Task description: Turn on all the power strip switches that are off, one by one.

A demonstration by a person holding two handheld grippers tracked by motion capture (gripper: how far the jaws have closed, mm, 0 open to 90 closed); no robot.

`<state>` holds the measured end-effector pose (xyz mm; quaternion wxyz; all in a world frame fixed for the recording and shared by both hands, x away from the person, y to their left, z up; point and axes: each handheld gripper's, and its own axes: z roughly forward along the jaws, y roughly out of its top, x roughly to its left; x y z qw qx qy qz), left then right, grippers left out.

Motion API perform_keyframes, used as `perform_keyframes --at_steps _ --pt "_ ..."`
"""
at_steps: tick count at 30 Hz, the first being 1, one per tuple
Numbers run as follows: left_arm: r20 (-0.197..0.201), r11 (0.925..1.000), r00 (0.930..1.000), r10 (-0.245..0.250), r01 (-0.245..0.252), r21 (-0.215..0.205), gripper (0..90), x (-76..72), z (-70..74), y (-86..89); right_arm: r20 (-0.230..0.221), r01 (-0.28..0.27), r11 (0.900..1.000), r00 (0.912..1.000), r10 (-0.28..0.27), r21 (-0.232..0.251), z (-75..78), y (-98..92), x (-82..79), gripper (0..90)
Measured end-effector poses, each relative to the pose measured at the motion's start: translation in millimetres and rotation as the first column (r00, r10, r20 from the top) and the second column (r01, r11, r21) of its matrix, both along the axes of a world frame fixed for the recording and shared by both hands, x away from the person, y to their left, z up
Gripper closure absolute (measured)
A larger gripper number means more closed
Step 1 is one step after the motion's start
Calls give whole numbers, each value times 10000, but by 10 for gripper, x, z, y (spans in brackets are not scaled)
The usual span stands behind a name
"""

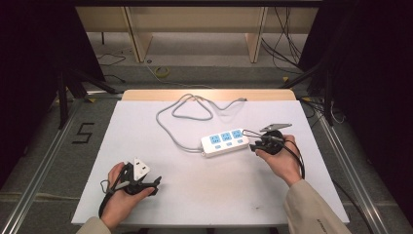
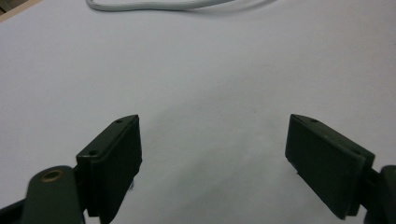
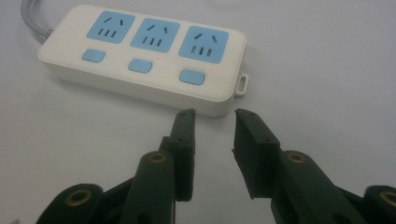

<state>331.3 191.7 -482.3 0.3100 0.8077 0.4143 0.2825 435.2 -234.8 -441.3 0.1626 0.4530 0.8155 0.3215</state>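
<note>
The power strip [image 3: 140,58] is a white, rounded rectangular block with 3 light-blue socket faces in a row, each with slot openings, and 3 light-blue rectangular buttons, 1 below each socket. A small white hanging lug projects from the end nearest the right gripper [image 3: 215,116]; a grey cable [image 1: 168,124] leaves the opposite end and loops across the white worktop [image 1: 219,195] toward its far edge. No brand or lettering can be read on the strip. It lies flat, right of the worktop's centre, just beside the right gripper, whose jaws stand apart with nothing between them, their tips close to the strip's near edge. The left gripper [image 2: 215,140] sits near the front-left corner, well apart from the strip, jaws wide apart and empty. A "5" [image 1: 84,132] is marked on the floor at left.
</note>
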Motion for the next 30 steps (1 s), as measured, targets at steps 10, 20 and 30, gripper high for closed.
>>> perform_keyframes --at_steps 10,20,30 --pt "-49 10000 10000 -16 16 57 185 -1 2 4 107 10 9998 9999 -12 202 -47 -117 -163 606" --pt "-53 10000 10000 -22 23 94 185 -1 -3 -1 280 31 9994 9996 -41 336 -128 -205 -323 558" --pt "-48 10000 10000 -18 18 80 185 0 -3 -3 558 -121 9993 9984 101 365 -169 -218 -427 540"
